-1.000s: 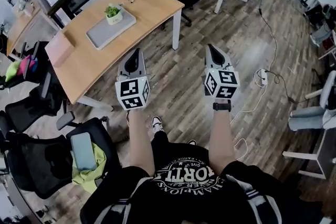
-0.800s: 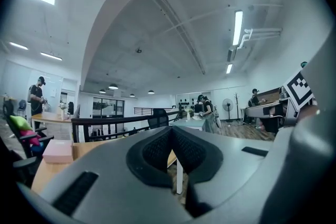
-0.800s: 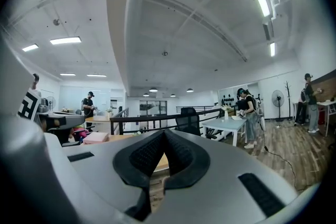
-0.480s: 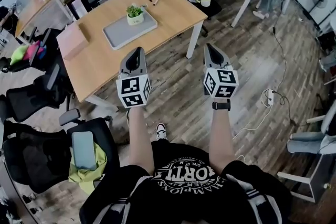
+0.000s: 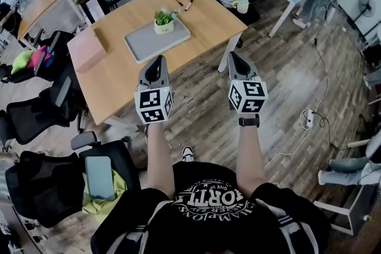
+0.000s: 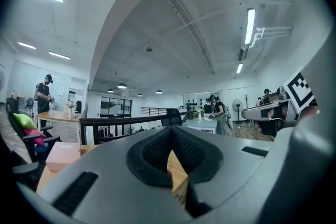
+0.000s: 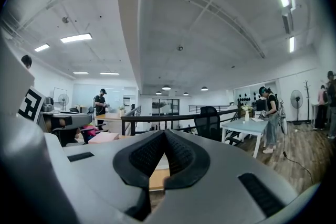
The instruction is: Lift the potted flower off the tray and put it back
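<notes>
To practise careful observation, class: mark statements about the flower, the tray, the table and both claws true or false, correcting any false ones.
1. The potted flower stands on the grey tray. True.
2. The left claw is shut on the flower pot. False: its jaws are together with nothing between them, and it is well short of the pot.
3. A pink box lies on the wooden table beside the tray. True.
4. The right claw has its jaws wide apart. False: they are together and hold nothing.
5. Two markers lie on the tray. False: they lie on the bare table beyond the tray.
</notes>
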